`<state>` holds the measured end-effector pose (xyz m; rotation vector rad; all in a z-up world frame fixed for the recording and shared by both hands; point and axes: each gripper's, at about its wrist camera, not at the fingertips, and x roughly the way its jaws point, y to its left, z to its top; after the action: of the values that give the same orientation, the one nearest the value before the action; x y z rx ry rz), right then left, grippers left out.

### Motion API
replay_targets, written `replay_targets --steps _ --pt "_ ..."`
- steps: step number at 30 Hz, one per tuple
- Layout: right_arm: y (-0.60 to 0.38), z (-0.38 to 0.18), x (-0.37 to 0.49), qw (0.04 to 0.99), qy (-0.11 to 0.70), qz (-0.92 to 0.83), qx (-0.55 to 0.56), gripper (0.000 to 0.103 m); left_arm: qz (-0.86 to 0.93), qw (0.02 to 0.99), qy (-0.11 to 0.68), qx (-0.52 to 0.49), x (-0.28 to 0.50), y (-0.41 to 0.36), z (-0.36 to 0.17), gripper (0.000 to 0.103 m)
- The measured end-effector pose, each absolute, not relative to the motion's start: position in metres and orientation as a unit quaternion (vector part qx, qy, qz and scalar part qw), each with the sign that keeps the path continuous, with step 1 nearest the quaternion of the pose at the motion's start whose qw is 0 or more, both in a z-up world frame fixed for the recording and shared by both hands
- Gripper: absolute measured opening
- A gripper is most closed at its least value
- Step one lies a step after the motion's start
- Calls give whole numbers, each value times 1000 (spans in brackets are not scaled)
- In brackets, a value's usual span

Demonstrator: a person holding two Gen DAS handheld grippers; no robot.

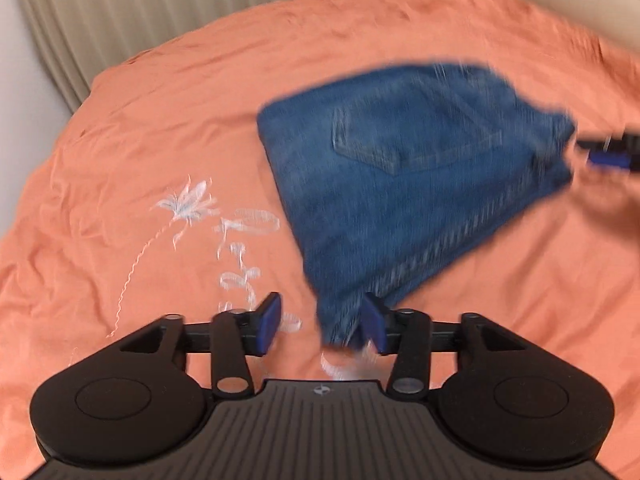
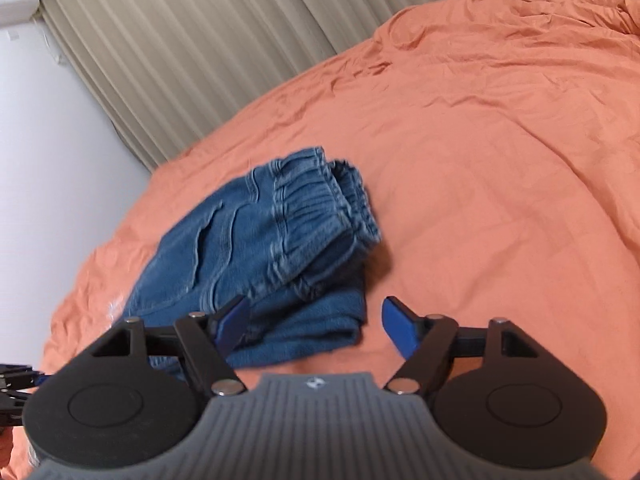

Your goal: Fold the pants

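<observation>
The folded jeans [image 2: 256, 264] lie on the bed, on an orange bedspread [image 2: 500, 160] that is wrinkled and has a white embroidered flower [image 1: 188, 204] near the left side in the left wrist view. The denim is folded into a compact stack, with the elastic waistband [image 2: 332, 196] on top at the far end and a back pocket [image 1: 392, 140] facing up. The left gripper [image 1: 322, 326] hovers at the near corner of the jeans; its jaws stand apart, and the right blue pad [image 1: 374, 326] is just at the fabric edge, but the pads do not press on the cloth. The right gripper [image 2: 316, 326] is also released, its jaws wide apart, with the left blue pad [image 2: 232, 322] over the near edge of the folded stack and the other pad over bare bedspread. Behind the bed hangs a beige pleated curtain [image 2: 200, 52], beside a white wall [image 2: 48, 140].
</observation>
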<state>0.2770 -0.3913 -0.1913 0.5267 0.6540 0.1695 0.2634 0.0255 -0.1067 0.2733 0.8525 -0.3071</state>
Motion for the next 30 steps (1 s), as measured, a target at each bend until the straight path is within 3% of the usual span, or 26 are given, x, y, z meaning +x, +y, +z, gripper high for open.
replay_targets --steps 6,13,21,26,28,30 --pt "-401 -209 306 881 326 91 332 70 -144 904 402 -14 311 43 -98 69" --pt "-407 -235 330 847 335 119 396 70 -146 889 423 -94 362 54 -128 69" --pt "-413 -253 347 823 332 131 443 57 -184 863 429 -195 397 65 -169 62" --pt "-408 -249 344 835 322 141 424 40 -189 868 427 -171 397 57 -174 40" --pt "-406 -246 342 838 320 144 418 36 -183 874 424 -152 394 52 -164 21" --pt "-404 -239 340 844 318 143 406 30 -180 882 418 -119 391 45 -150 16"
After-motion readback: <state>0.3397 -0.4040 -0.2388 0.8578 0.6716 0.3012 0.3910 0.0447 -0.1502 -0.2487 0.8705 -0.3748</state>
